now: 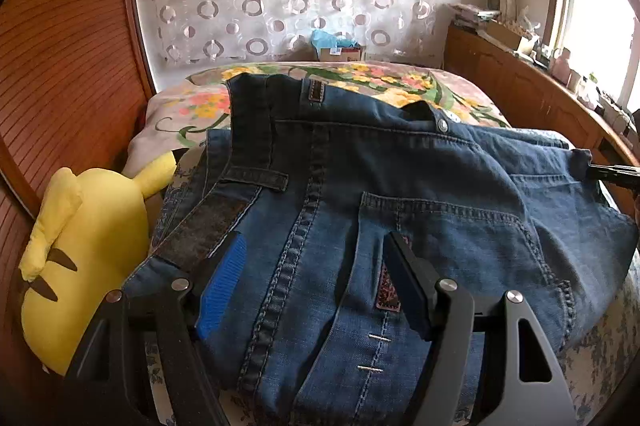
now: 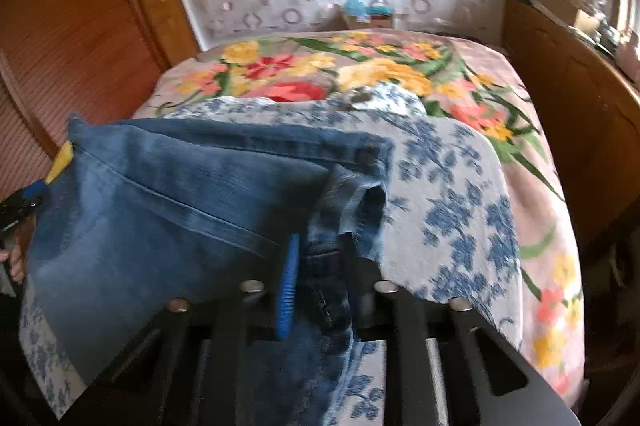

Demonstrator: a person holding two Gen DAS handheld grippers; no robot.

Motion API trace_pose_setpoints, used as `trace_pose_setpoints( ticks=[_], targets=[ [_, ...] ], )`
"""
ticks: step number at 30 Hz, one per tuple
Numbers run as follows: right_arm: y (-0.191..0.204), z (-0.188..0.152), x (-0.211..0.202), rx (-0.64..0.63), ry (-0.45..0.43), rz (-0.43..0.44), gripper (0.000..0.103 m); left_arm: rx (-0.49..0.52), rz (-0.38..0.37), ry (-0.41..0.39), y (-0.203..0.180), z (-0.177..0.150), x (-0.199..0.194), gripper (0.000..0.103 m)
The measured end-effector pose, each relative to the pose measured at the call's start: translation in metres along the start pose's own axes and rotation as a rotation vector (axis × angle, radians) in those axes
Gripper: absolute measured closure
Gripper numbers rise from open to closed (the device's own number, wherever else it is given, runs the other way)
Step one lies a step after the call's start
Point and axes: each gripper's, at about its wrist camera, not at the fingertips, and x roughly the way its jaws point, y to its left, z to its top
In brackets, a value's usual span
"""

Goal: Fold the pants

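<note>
Blue denim jeans (image 1: 400, 185) lie on the bed, waistband and back pockets up. My left gripper (image 1: 316, 250) hovers open over the back pocket area, its blue-padded finger (image 1: 224, 286) left of the centre seam, holding nothing. In the right wrist view the jeans (image 2: 168, 209) hang lifted. My right gripper (image 2: 320, 250) is shut on a bunched denim edge between its blue pad (image 2: 289, 290) and the black finger. The right gripper's tip shows at the right edge of the left wrist view (image 1: 612, 173), pinching the jeans' corner.
A yellow plush toy (image 1: 84, 266) lies left of the jeans by the wooden headboard (image 1: 60, 73). The bed has a floral bedspread (image 2: 400, 73) and a blue-patterned cloth (image 2: 452, 193). A wooden cabinet (image 1: 520, 85) with clutter stands to the right.
</note>
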Motion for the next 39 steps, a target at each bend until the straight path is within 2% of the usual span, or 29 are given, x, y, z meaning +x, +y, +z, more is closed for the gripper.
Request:
trace_pose_setpoints(
  ticks=[3,7,10,13,17,19,21,23,27,31,33,35,39],
  targets=[
    [0.003,0.008,-0.007,-0.037,-0.030,0.008,0.089,-0.001,0.003,-0.011,0.002,0.002,-0.004,0.031],
    [0.004,0.022,-0.021,-0.035,-0.121,-0.018,0.091,-0.001,0.011,-0.022,0.003,0.002,-0.006,0.031],
    [0.002,0.036,-0.037,-0.034,-0.211,-0.072,0.092,-0.006,0.021,-0.032,0.008,0.003,-0.009,0.031],
    [-0.003,0.046,-0.041,-0.028,-0.257,-0.141,0.092,-0.017,0.037,-0.041,0.015,0.003,-0.012,0.031],
    [-0.014,0.042,-0.017,-0.004,-0.173,-0.197,0.091,-0.033,0.059,-0.045,0.026,0.001,-0.015,0.031],
    [-0.014,0.033,-0.007,0.009,-0.127,-0.179,0.090,-0.039,0.067,-0.042,0.032,-0.002,-0.017,0.031],
    [-0.012,0.024,-0.005,0.015,-0.111,-0.189,0.081,-0.040,0.075,-0.038,0.035,-0.005,-0.017,0.031],
    [-0.010,0.015,-0.009,0.009,-0.108,-0.202,0.065,-0.044,0.086,-0.033,0.040,-0.008,-0.018,0.031],
    [0.001,0.005,-0.031,0.011,-0.106,-0.169,0.061,-0.052,0.097,-0.029,0.047,-0.013,-0.023,0.031],
    [0.011,-0.025,-0.061,-0.006,-0.091,-0.129,0.060,-0.058,0.105,-0.020,0.054,-0.018,-0.021,0.031],
    [0.008,-0.037,-0.081,0.008,-0.088,-0.109,0.054,-0.062,0.105,-0.009,0.056,-0.021,-0.018,0.031],
    [0.007,-0.046,-0.091,0.021,-0.083,-0.083,0.039,-0.064,0.107,0.001,0.058,-0.024,-0.016,0.031],
    [0.004,-0.061,-0.104,0.048,-0.069,-0.083,0.036,-0.059,0.111,0.013,0.060,-0.026,-0.013,0.031]
  ],
)
